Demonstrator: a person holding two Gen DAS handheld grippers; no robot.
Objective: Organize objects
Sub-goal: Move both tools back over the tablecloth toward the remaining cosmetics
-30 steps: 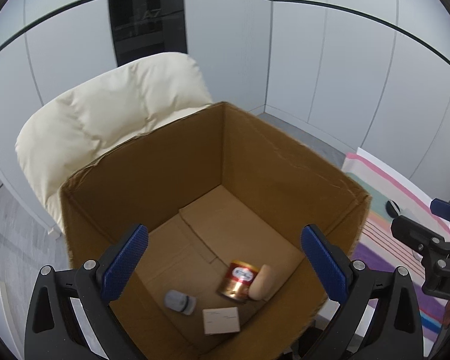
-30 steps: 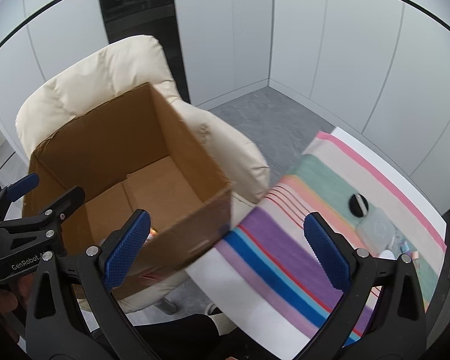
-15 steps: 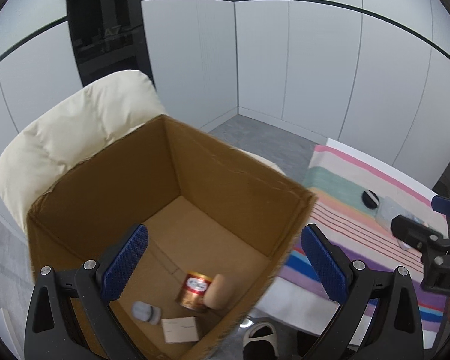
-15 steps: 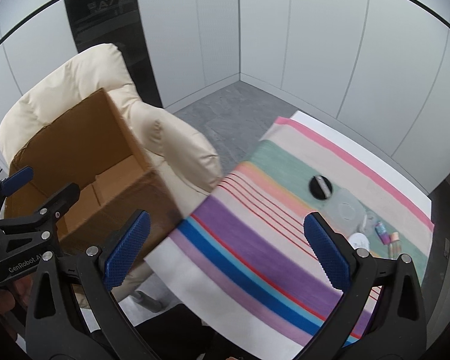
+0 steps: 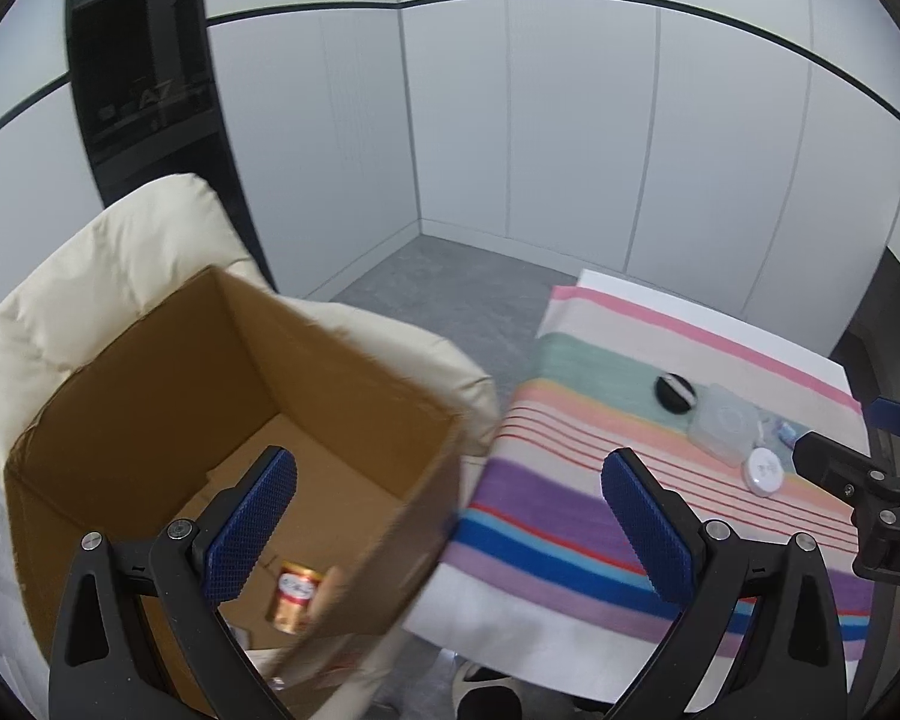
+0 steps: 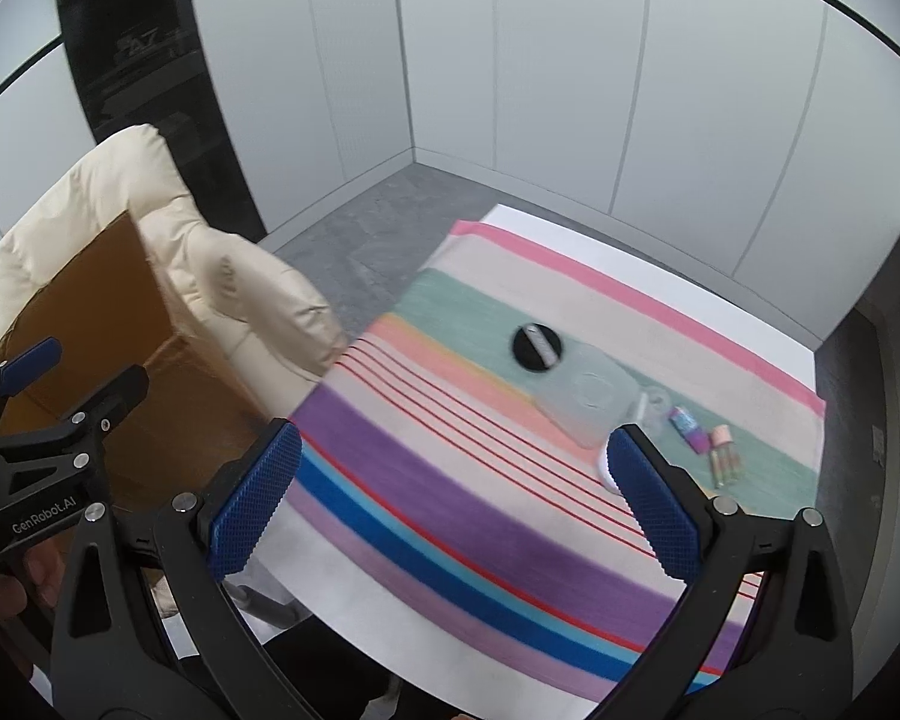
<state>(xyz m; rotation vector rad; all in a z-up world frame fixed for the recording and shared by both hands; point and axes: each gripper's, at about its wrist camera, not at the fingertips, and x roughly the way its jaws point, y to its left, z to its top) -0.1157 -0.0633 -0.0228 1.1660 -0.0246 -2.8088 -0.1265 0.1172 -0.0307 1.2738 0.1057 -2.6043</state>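
Left wrist view: my left gripper (image 5: 447, 516) hangs w/ jaws spread wide, nothing btwn them, above the gap btwn the open brown cardboard box (image 5: 150, 408) and the striped multicolour cloth (image 5: 570, 516) on the table. Box sits on a cream padded chair (image 5: 90, 276); inside it, a red-gold tin can (image 5: 294, 597) lies on the floor, next to a tan item mostly hidden by the box wall. Right gripper (image 6: 453, 507) also released, empty, over the cloth. Ahead of it: round black lid (image 6: 536, 347), clear flat plastic case (image 6: 591, 401) just beside the lid, small white round jar (image 5: 763, 470) near my right finger, small purple packet (image 6: 689, 429), pink-capped tubes (image 6: 723, 456).
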